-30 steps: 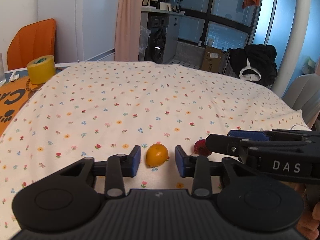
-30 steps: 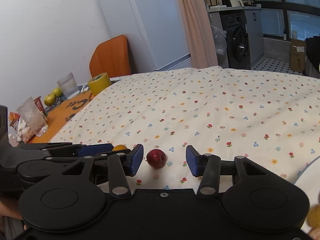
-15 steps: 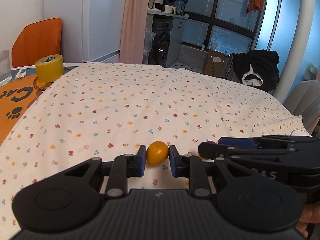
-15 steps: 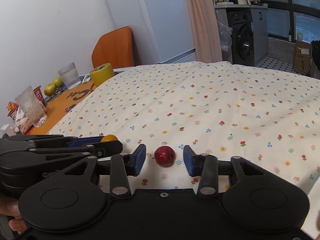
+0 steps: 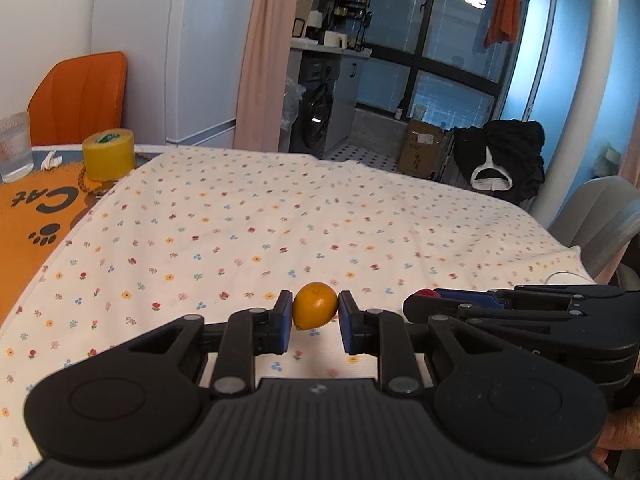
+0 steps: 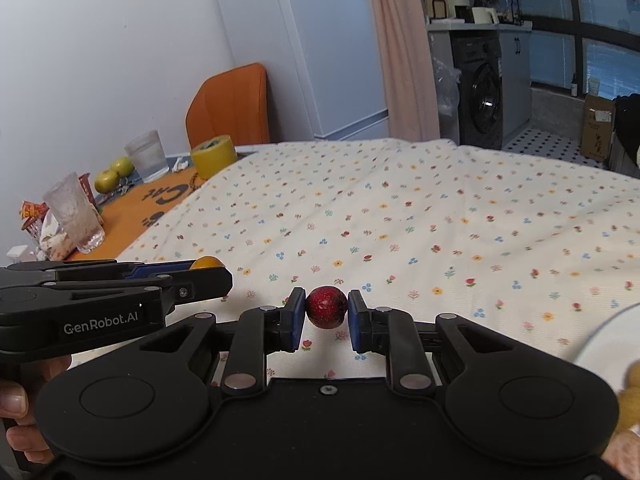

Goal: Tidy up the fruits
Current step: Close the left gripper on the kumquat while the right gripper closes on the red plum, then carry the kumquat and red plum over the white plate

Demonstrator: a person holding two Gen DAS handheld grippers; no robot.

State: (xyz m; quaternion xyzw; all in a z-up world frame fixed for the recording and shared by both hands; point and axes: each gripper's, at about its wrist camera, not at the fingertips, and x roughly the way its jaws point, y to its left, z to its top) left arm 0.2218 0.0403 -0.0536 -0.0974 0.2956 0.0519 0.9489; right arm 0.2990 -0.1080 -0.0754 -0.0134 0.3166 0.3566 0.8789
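Table under a floral cloth, mostly bare; orange mat at its left end with tape roll, glasses, two green fruits, all well apart from the work zone

White plate at right edge of right view, something yellow on it, blurred, probably fruit already placed

Left gripper: jaws clenched on the orange fruit, pads touching both sides. Looks just off the cloth, can't confirm

Right gripper: jaws clenched on the red fruit, same low height, just right of the left gripper

Progress guess: both grasps made, neither fruit delivered yet. Left to do: lift, carry to the plate, release. Plate is nearest the right gripper, so red likely goes first. Whether the green fruits on the mat are part of the job: can't tell

Risk: small round fruits, narrow pads, could roll out if the grip is off-centre
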